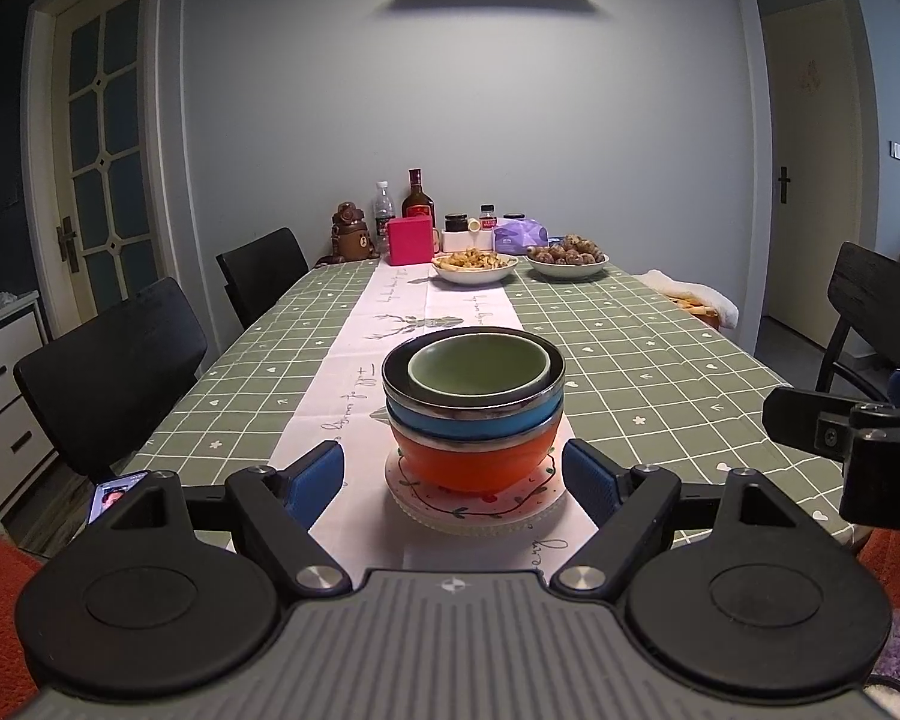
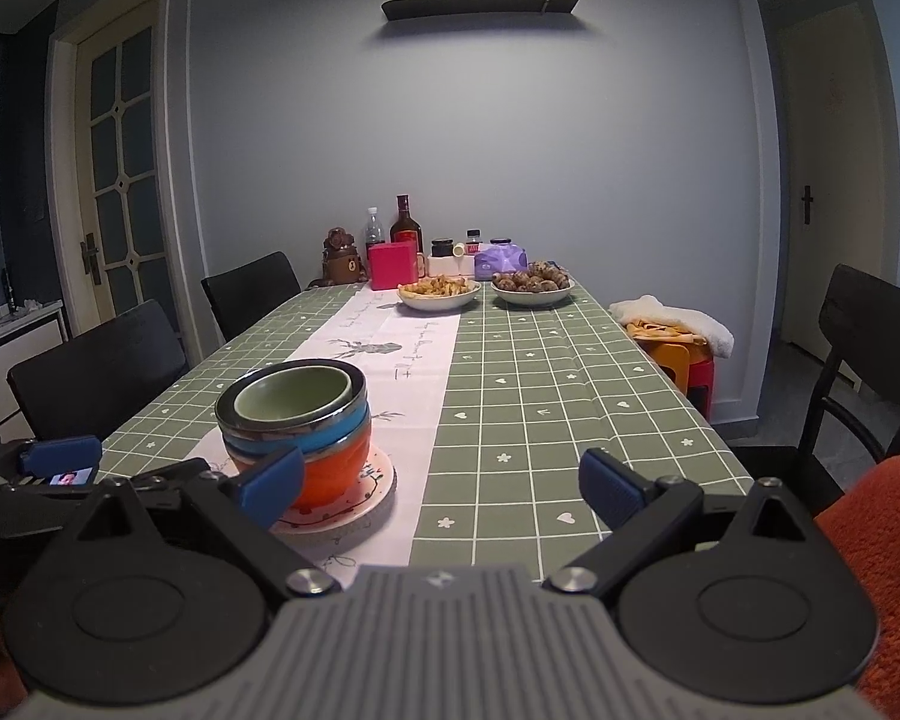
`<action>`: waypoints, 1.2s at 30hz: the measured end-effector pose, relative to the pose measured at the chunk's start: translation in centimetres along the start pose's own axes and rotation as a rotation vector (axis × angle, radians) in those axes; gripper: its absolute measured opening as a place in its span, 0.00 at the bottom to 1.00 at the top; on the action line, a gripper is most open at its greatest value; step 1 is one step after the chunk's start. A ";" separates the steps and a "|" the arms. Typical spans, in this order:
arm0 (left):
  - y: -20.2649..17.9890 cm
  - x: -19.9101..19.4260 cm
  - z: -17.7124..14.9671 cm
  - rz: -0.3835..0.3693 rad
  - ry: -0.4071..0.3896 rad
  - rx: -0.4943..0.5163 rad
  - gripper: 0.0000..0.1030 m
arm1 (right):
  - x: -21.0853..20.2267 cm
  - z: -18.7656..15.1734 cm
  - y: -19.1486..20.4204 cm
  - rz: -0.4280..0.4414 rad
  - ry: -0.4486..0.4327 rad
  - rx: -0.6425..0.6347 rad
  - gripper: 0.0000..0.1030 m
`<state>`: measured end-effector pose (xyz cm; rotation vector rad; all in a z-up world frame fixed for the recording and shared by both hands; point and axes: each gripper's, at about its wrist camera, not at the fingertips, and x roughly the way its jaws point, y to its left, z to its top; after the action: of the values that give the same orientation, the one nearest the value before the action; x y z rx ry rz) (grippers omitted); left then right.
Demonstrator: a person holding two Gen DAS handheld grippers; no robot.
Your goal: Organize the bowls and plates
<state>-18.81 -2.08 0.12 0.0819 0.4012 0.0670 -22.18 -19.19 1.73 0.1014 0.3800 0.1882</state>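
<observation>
Between the left gripper's [image 1: 453, 480] wide-apart jaws stands the bowl stack [image 1: 474, 408]; right gripper [image 2: 441, 489] likewise gapes.

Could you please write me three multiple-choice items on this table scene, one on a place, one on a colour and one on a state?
1. Where does the stack of bowls stand?
A. on a patterned plate
B. on a chair
C. on the wall shelf

2. What colour is the bottom bowl of the stack?
A. white
B. orange
C. purple

3. How is the left claw?
A. shut on the green bowl
B. shut on a bottle
C. open, holding nothing

Answers:
1 A, the plate's vine-patterned rim shows all round under the stack.
2 B, orange sits under the blue bowl and the black bowl with the green bowl in it.
3 C, its blue pads stand wide apart on either side of the stack.
</observation>
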 end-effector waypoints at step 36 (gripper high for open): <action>0.0 0.0 -0.2 0.007 0.005 -0.009 0.94 | 0.6 -0.3 -0.1 0.008 0.027 0.019 0.93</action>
<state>-18.89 -2.05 -0.04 0.0741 0.4061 0.0763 -21.71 -19.19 1.27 0.1193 0.4087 0.1945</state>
